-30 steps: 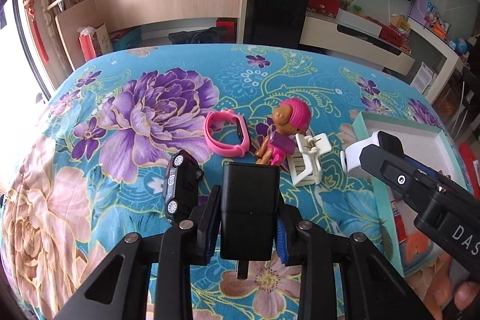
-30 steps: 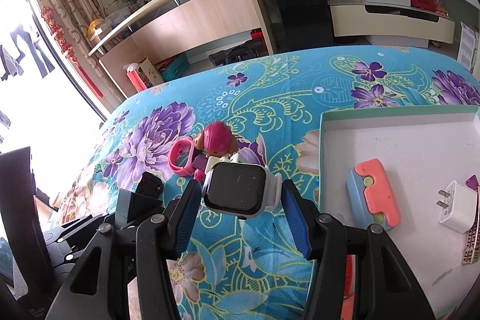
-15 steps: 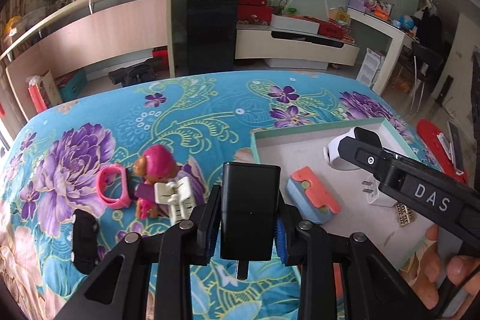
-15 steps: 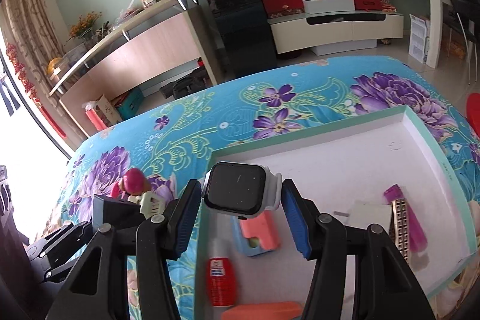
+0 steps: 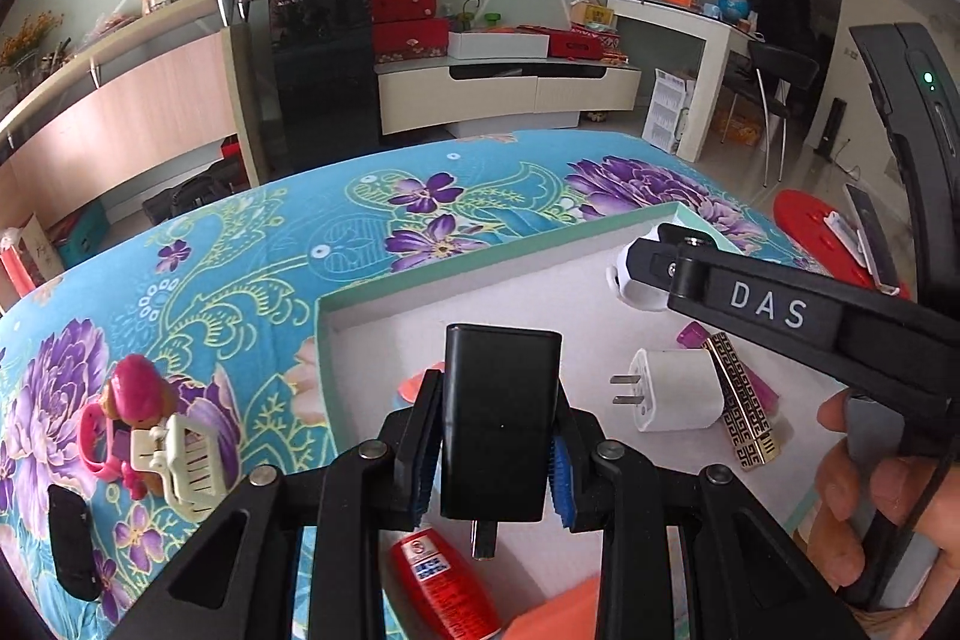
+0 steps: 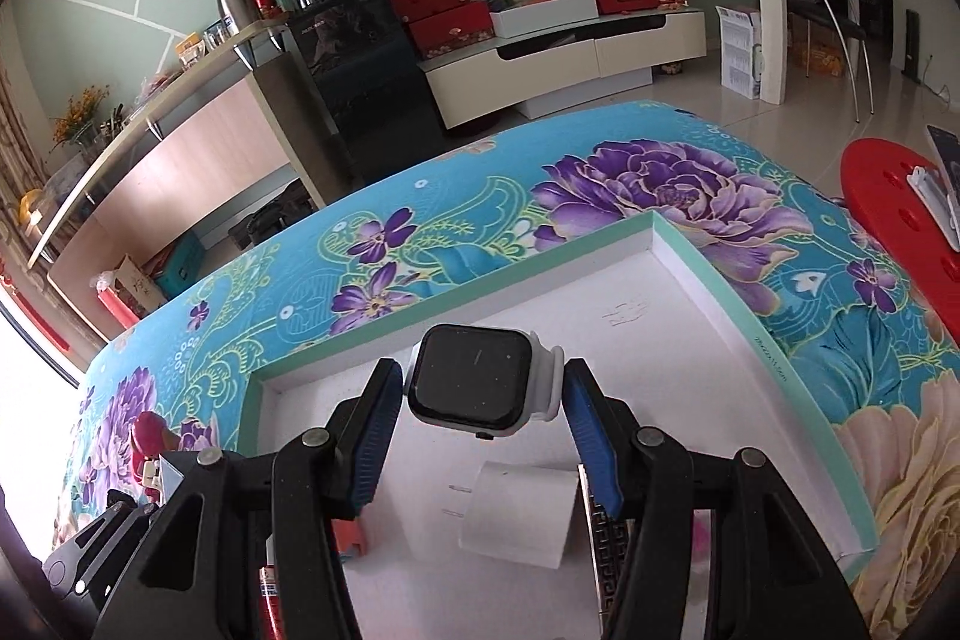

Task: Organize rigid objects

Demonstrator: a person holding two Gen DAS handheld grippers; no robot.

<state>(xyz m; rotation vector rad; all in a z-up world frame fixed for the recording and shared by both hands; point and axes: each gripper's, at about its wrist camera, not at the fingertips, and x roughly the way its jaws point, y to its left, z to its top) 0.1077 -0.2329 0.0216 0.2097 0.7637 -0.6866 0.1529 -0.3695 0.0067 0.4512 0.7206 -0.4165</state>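
My left gripper [image 5: 495, 439] is shut on a black charger block [image 5: 501, 394], held upright over the near left part of a white tray with a teal rim [image 5: 480, 263]. My right gripper [image 6: 483, 391] is shut on a white smartwatch [image 6: 474, 379] with a black screen, above the middle of the tray [image 6: 456, 317]. In the left wrist view the right gripper [image 5: 645, 271] reaches in from the right, with a hand on its handle. In the tray lie a white wall plug [image 5: 672, 394], a gold-and-black patterned bar [image 5: 741, 403], a red tube [image 5: 444, 586] and an orange piece [image 5: 413, 387].
Left of the tray, on the floral cloth, sit a pink-hatted toy figure [image 5: 135, 394], a cream claw clip [image 5: 180, 460], a pink band [image 5: 89, 436] and a black toy car [image 5: 72, 544]. A red stool [image 6: 888, 196] stands beyond the table's right edge.
Both grippers swung right, from above the toys on the cloth to above the tray, each keeping its object. The grips look unchanged.
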